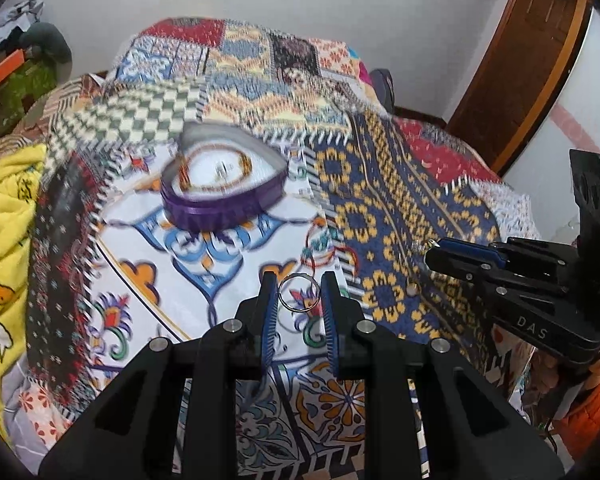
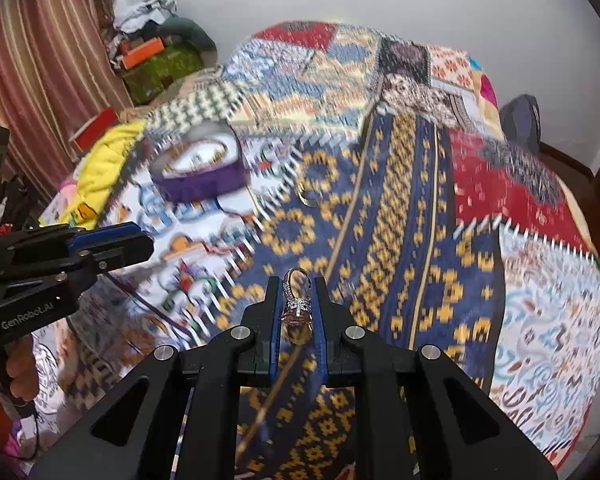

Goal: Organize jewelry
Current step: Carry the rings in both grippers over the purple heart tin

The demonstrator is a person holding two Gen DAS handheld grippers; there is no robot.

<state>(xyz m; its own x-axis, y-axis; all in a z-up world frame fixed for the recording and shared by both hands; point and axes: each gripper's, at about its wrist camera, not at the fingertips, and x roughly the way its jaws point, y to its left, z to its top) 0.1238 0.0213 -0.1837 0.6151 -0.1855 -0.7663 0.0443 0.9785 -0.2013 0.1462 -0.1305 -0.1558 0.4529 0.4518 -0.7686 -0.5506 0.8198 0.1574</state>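
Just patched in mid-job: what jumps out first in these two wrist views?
Each gripper holds a ring: the left gripper pinches a plain silver ring, the right gripper a stone-set gold ring. Ahead lies a purple heart-shaped jewelry box, open, on the loud patchwork bedspread. Another ring lies loose on the blue-and-yellow patch.

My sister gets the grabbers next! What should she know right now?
Left gripper: shut on a plain silver ring, above the patchwork bedspread.
Right gripper: shut on a sparkly gold ring.
The purple heart-shaped box sits open on the bedspread, ahead of the left gripper; a beaded bracelet already lies inside.
One more ring lies loose on the blue-and-yellow patch.
Left to do: put both held rings in the box, then likely fetch the loose one.
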